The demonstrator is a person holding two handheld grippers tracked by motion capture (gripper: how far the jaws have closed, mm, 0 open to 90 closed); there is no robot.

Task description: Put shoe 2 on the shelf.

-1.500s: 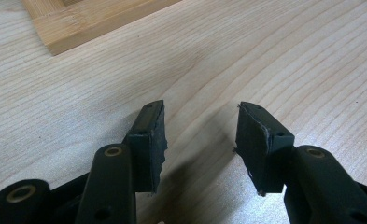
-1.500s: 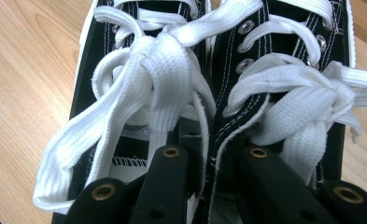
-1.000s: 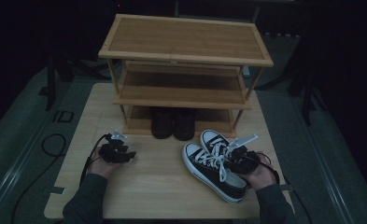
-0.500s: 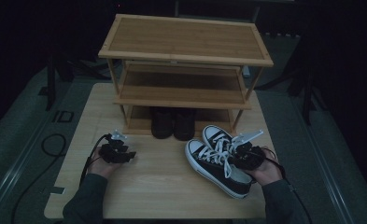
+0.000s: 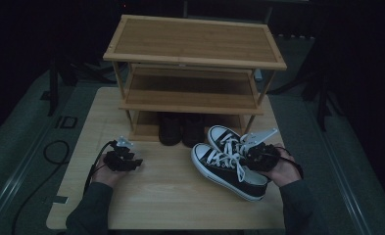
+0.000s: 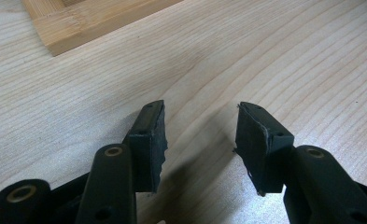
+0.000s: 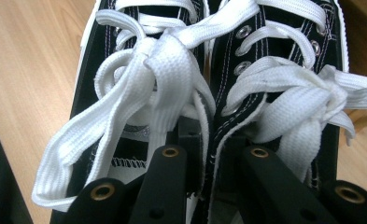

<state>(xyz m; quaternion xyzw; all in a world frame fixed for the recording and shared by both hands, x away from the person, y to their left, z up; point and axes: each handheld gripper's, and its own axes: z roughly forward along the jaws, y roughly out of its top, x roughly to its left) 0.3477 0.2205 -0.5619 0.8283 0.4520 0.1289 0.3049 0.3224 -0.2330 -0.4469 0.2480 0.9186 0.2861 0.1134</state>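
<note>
Gripping a Pair of Sneakers at the Shoe Rack

Two black sneakers (image 5: 229,161) with white laces and white toe caps are seen side by side on the right half of the counter (image 5: 170,196), toes pointed toward the shoe rack (image 5: 195,63). The pair is positioned just in front of the rack's right front leg, beside a pair of dark shoes (image 5: 181,128) that is stowed on the lowest level.

The right hand-held gripper (image 5: 258,155) is clamped on the sneakers at their heel end. In the right gripper view, the adjoining inner collars of both sneakers (image 7: 209,84) are pinched together between the two jaws, one jaw being placed inside each shoe opening. The knotted laces are spread above the jaws.

The left hand-held gripper (image 5: 123,159) is held over the left half of the counter, well apart from the sneakers. In the left gripper view, this hand-held gripper (image 6: 200,133) is released: a wide gap is visible between its jaws and nothing is held in it. Bare counter (image 6: 265,60) is seen beneath it, and a corner of the rack's base (image 6: 83,21) is seen ahead.
</note>
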